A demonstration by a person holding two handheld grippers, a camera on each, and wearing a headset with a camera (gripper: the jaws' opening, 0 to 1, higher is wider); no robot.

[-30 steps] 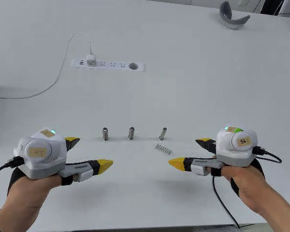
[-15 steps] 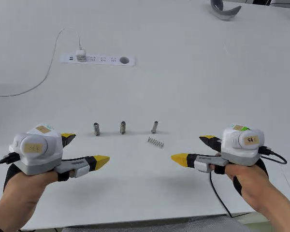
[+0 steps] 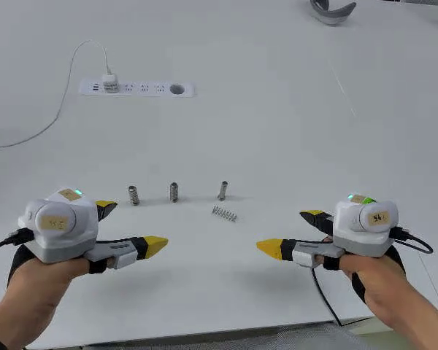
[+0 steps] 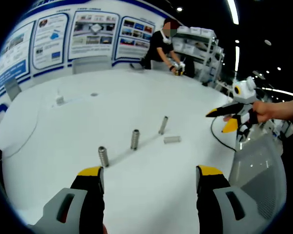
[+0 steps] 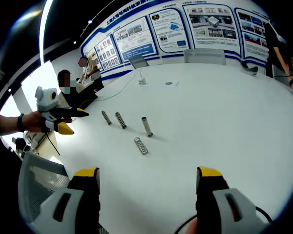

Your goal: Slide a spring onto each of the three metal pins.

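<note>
Head view, mid-frame: left pin (image 3: 133, 195) and middle pin (image 3: 174, 192) look sprung. The right pin (image 3: 223, 190) stands bare, the spring (image 3: 224, 214) lying just beside it for pickup. Left gripper (image 3: 135, 226) and right gripper (image 3: 285, 230) hover at the lower corners, jaws wide, empty.

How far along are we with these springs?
Done, it seems: left pin and middle pin carry springs. In hand: nothing; left gripper and right gripper are open, empty. Left: the loose spring lying by the bare right pin.
</note>
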